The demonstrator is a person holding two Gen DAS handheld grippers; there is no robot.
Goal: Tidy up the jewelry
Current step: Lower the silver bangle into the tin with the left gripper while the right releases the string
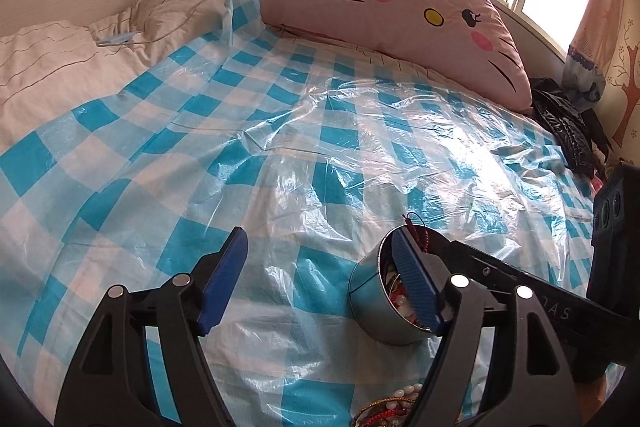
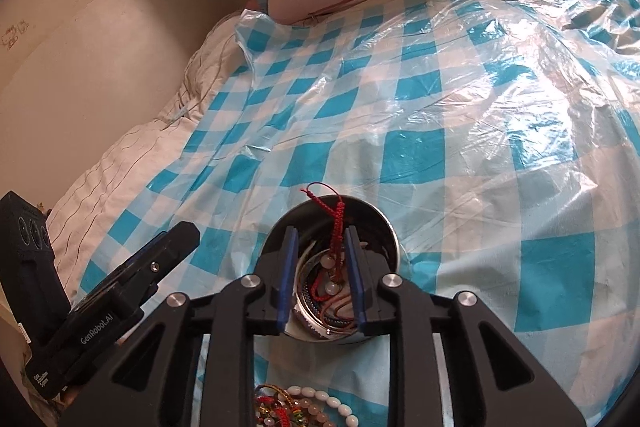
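Lowering a red braided cord bracelet [image 2: 335, 223] into the round metal tin [image 2: 390, 227] on the plastic-covered checked bedsheet [image 2: 420, 99], keeping the strand hanging between the narrowly parted fingers of the right gripper [image 2: 322, 283]; cannot tell whether gripping or already releasing it. Holding the left gripper [image 1: 320, 283] wide apart and grasping nothing beside the tin, apparently clearing access, and leaving the remaining bead pile [image 2: 304, 405] just in front for later.
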